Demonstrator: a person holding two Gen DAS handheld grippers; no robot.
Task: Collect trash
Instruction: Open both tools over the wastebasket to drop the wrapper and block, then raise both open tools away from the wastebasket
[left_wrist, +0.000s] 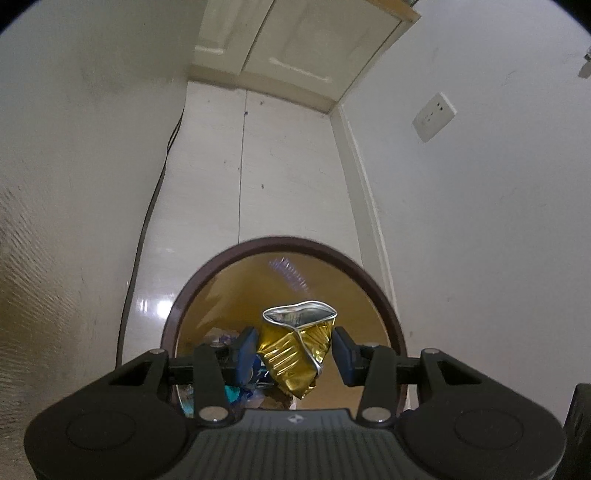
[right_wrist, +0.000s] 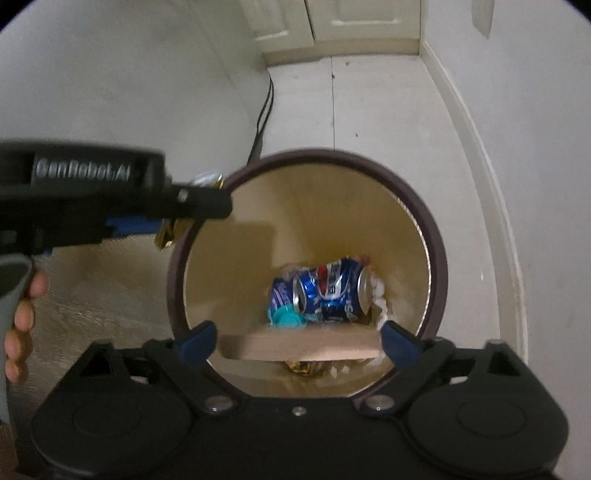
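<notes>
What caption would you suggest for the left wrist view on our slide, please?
Left gripper holds a crushed gold can above the open trash bin.

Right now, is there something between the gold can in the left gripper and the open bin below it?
Nothing visible blocks it. The crushed gold can hangs over the bin opening, near its rim. The right gripper holds a flat tan piece across another part of the opening.

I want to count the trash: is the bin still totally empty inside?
No, crushed blue cans already lie at the bottom of the bin, under the cardboard piece in the right gripper.
</notes>
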